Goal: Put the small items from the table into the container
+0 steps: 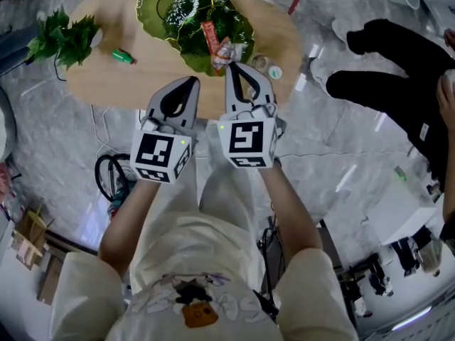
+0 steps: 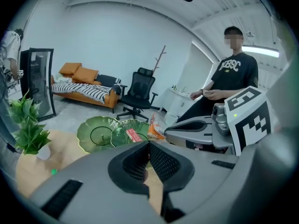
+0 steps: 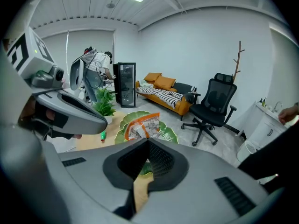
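two dishes [image 1: 160, 9], two packets [image 1: 210, 38], one plant [image 1: 64, 38]

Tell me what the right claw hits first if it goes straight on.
Likely the snack packet on the green dish, right ahead of the shut right claw; depth is hard to judge.

Matt pale wood table [image 1: 128, 84], glossy green glass-like dish [image 1: 160, 6], crinkled shiny plastic snack packet [image 1: 222, 52], smooth matt grey plastic left gripper [image 1: 193, 81] and right gripper [image 1: 231, 66], black cross-ribbed rubbery pads [image 2: 161, 162], polished marble-look floor [image 1: 57, 141], soft cream cloth trousers [image 1: 220, 190]
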`<state>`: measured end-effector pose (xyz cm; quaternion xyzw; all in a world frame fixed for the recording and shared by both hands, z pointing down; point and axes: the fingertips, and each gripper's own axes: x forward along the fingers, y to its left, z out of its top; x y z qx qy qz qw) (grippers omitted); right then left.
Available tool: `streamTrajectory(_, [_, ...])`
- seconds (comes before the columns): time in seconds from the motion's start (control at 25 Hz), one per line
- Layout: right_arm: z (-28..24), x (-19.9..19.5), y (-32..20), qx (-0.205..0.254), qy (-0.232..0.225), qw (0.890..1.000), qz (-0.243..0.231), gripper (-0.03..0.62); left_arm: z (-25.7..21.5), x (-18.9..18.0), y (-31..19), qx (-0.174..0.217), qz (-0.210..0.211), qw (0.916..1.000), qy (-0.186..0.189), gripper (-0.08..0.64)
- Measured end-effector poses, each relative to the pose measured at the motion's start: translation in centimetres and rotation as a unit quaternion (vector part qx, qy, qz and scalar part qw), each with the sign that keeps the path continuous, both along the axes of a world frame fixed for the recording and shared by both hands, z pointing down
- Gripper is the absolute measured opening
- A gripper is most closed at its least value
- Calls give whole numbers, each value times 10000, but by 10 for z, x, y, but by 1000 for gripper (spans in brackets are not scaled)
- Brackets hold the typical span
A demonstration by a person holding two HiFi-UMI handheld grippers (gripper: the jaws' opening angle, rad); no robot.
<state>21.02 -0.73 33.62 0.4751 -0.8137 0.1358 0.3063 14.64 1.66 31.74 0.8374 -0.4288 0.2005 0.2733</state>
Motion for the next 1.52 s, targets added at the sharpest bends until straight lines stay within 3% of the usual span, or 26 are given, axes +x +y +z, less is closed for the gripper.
streamTrajectory(0.96, [43, 5, -15, -138, 77, 9998, 121, 6, 34, 8, -9, -153, 81, 9998, 16, 9])
streamTrajectory(1.52, [44, -1, -23, -151, -159, 9997, 129, 9, 36, 7, -10, -164, 55, 9999, -1, 9])
